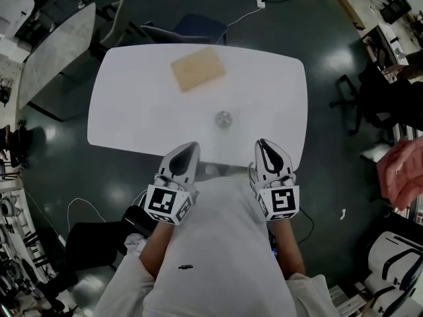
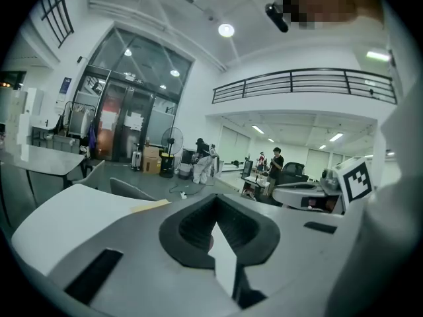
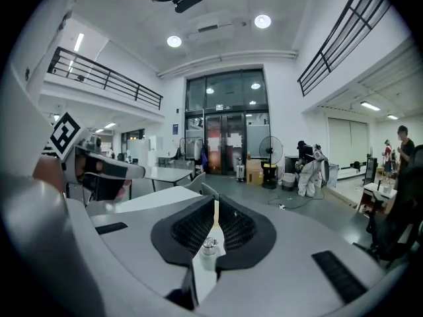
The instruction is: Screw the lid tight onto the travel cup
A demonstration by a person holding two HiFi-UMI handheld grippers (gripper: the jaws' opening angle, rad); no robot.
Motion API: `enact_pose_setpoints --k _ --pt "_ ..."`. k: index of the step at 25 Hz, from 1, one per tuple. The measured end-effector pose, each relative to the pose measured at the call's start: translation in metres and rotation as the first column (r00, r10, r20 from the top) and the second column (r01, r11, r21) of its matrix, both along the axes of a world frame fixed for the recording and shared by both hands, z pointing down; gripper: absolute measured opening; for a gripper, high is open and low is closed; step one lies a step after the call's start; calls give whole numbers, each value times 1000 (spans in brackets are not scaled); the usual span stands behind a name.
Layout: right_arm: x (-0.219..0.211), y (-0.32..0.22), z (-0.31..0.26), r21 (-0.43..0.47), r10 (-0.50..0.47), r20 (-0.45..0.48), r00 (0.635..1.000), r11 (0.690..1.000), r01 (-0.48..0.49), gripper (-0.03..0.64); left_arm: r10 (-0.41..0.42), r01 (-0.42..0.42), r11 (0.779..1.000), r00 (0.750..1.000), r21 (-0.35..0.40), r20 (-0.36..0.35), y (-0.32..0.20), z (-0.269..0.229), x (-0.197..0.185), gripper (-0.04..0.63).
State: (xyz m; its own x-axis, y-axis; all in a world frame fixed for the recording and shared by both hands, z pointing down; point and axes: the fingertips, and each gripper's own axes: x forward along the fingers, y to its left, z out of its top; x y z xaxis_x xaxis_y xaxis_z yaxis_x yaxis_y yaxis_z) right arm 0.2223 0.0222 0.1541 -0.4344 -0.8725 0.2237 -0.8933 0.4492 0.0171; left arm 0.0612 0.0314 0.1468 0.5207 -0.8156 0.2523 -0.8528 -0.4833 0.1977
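A small travel cup (image 1: 223, 119) with a shiny lid on top stands upright near the middle of the white table (image 1: 132, 111). Both grippers hover side by side over the table's near edge, a short way from the cup and touching nothing. My left gripper (image 1: 189, 148) is shut and empty, to the cup's near left. My right gripper (image 1: 263, 144) is shut and empty too, to its near right. In the right gripper view the cup (image 3: 209, 247) shows through the narrow slit under the closed right gripper (image 3: 215, 207). The left gripper (image 2: 215, 218) view shows only bare table through its slit.
A tan board (image 1: 197, 69) lies flat at the table's far side, also seen as the board (image 2: 149, 207) in the left gripper view. A blue chair (image 1: 198, 26) stands behind the table and a black office chair (image 1: 350, 101) to its right. A pink sleeve (image 1: 402, 174) shows at the right edge.
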Motion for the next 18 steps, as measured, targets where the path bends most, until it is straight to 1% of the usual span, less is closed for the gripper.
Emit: enact_pose_setpoints --k 6,18 --pt "3 10 8 -27 9 16 1000 1000 -8 14 12 -12 1000 1000 16 -3 4 -4 3 3" --pt "-5 4 0 -19 -13 7 1000 1000 13 12 9 -9 1000 1000 13 -9 6 -7 5 3"
